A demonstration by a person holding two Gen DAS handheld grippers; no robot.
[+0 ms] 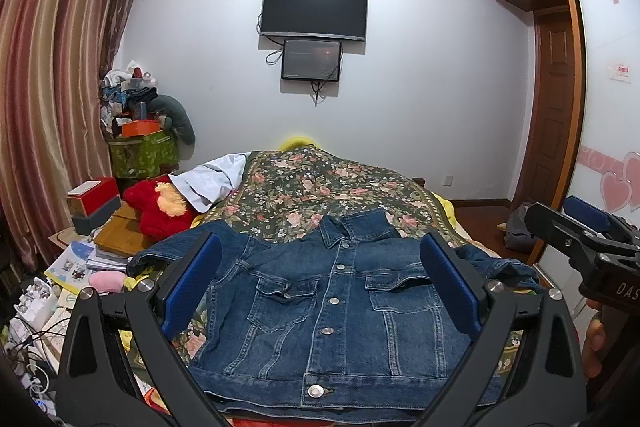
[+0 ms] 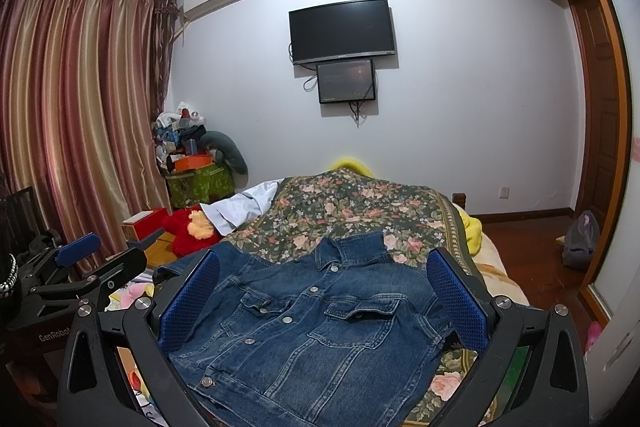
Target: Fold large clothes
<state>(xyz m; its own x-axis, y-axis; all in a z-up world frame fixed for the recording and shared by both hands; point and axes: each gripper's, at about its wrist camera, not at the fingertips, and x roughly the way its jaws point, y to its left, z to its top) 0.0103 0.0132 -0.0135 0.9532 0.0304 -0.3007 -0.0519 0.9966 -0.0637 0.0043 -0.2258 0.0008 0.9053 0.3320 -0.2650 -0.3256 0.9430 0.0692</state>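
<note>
- Left wrist view: the blue denim jacket point(image 1: 332, 311) lies flat, buttoned, on the flowery bed cover point(image 1: 320, 187). The left gripper point(image 1: 320, 291) is wide apart above it, holding nothing.
- Right wrist view: the right gripper point(image 2: 324, 303) is also wide apart over the jacket point(image 2: 312, 339), empty. A red plush toy point(image 2: 192, 231) sits by the bed.

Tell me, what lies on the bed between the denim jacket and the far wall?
Past the denim jacket stretches the floral bedspread, with a yellow pillow peeking out behind it; both wrist views show this.
</note>
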